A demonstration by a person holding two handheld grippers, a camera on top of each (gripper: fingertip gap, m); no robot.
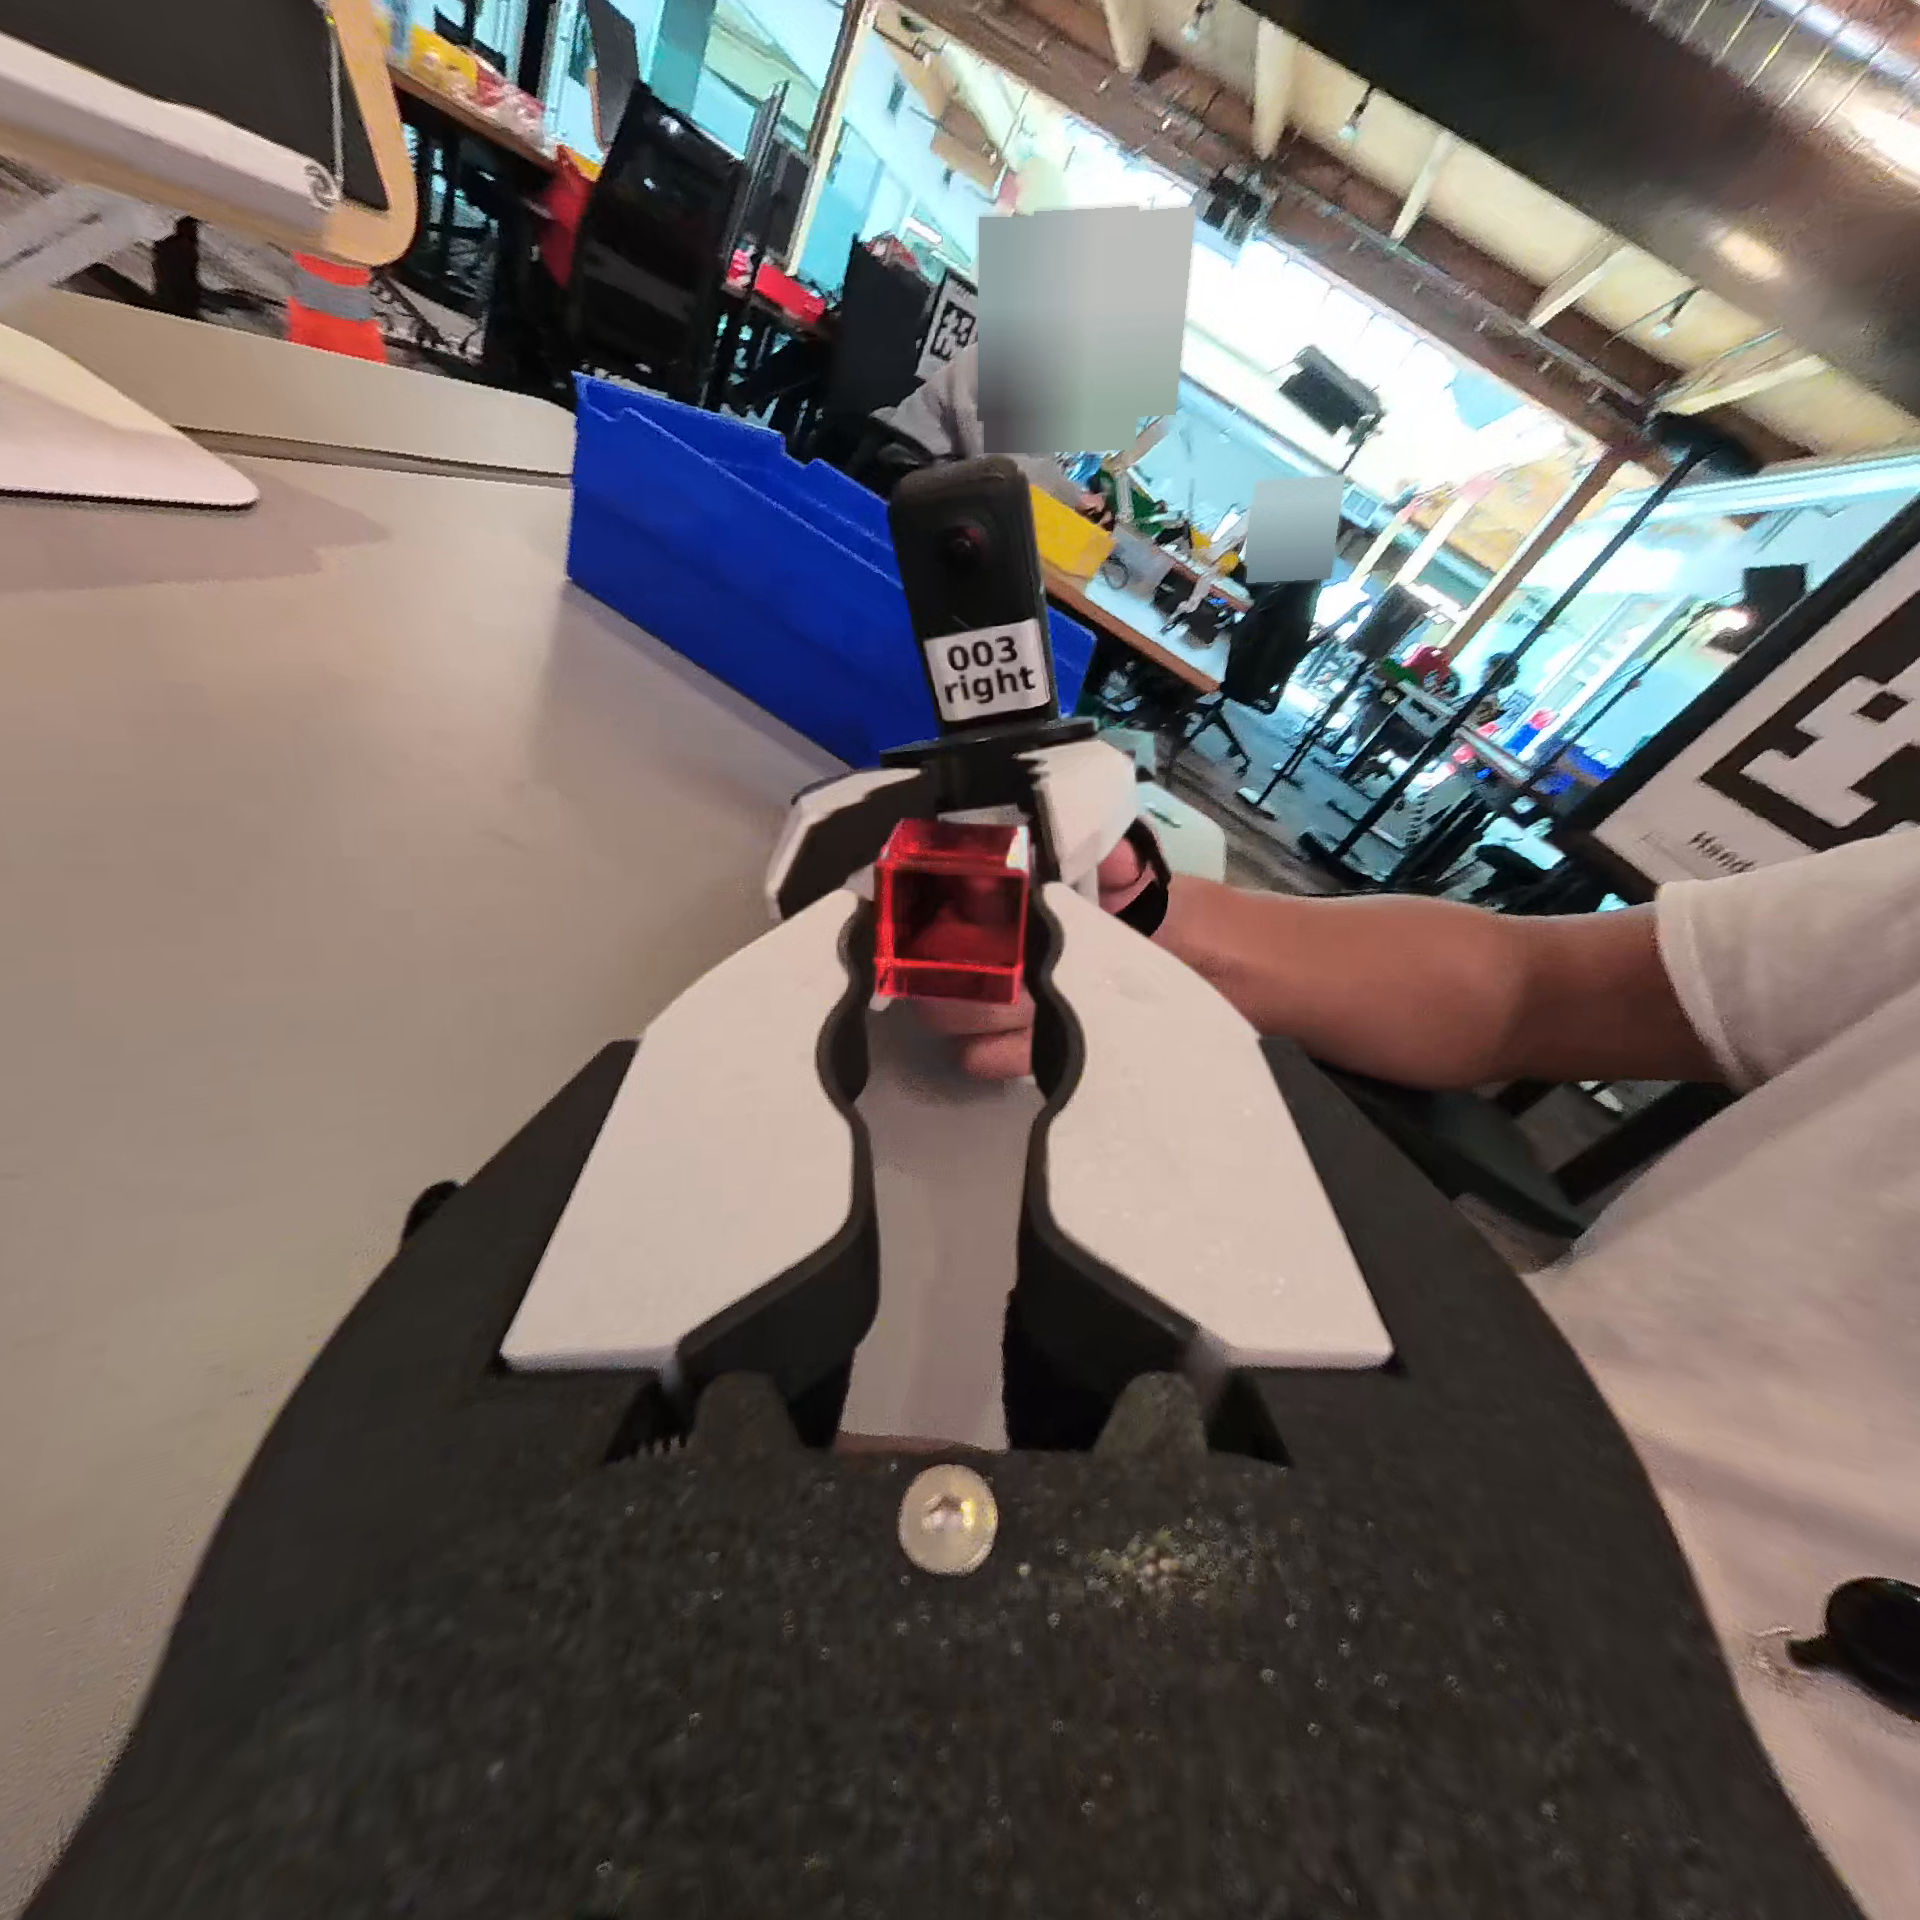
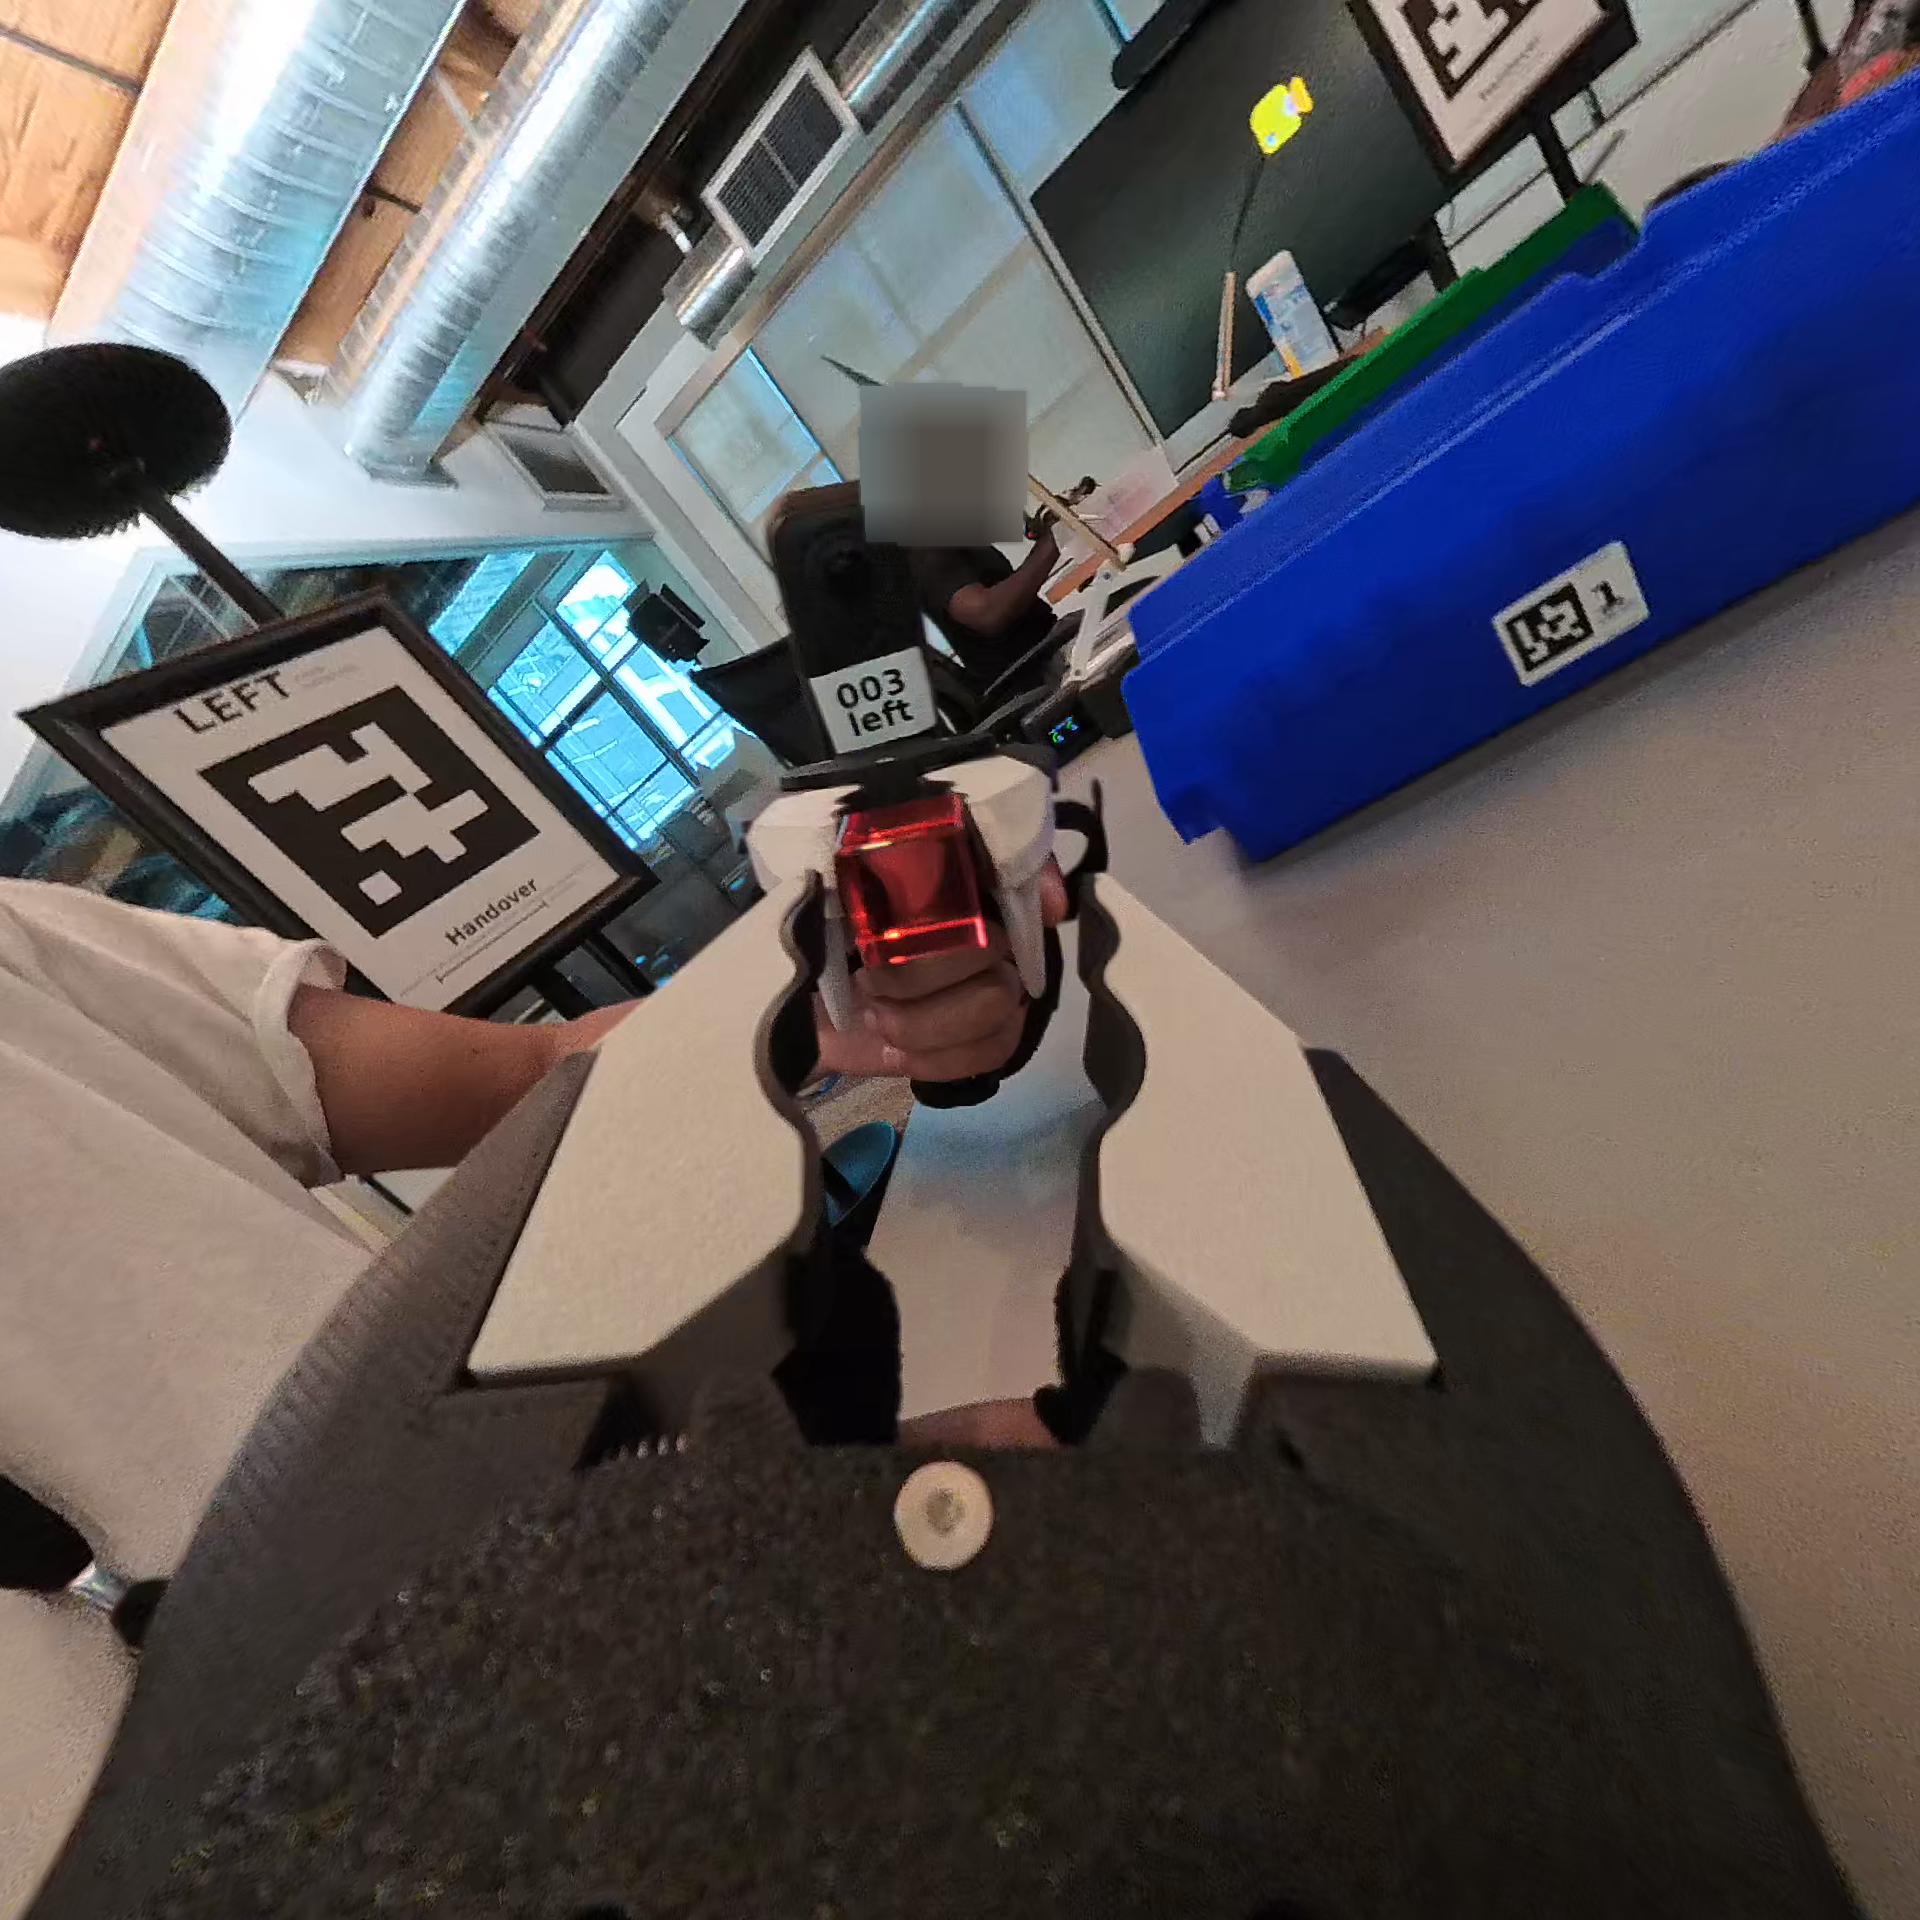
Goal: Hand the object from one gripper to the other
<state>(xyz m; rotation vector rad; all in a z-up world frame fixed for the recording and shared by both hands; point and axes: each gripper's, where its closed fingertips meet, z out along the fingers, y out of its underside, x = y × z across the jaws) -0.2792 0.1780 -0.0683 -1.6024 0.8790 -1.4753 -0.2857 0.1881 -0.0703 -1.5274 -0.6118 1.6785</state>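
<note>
A clear red cube (image 1: 951, 930) sits between my left gripper's (image 1: 951, 935) fingertips, held above the grey table (image 1: 312, 831). The left gripper is shut on it. My right gripper (image 2: 945, 914) faces the left one head-on and is open, its fingertips standing either side of the cube (image 2: 909, 894) without touching it. In the right wrist view the left gripper (image 2: 920, 914) shows behind the cube, its white fingers (image 2: 836, 977) clamped on the cube's sides. In the left wrist view the right gripper (image 1: 951, 831) shows just beyond the cube.
A blue bin (image 1: 727, 561) stands on the table (image 2: 1558, 1039) beyond the grippers and also shows in the right wrist view (image 2: 1455, 623). A framed marker board (image 2: 353, 810) stands off the table edge. The person's forearms (image 1: 1403, 977) (image 2: 416, 1081) reach in from the sides.
</note>
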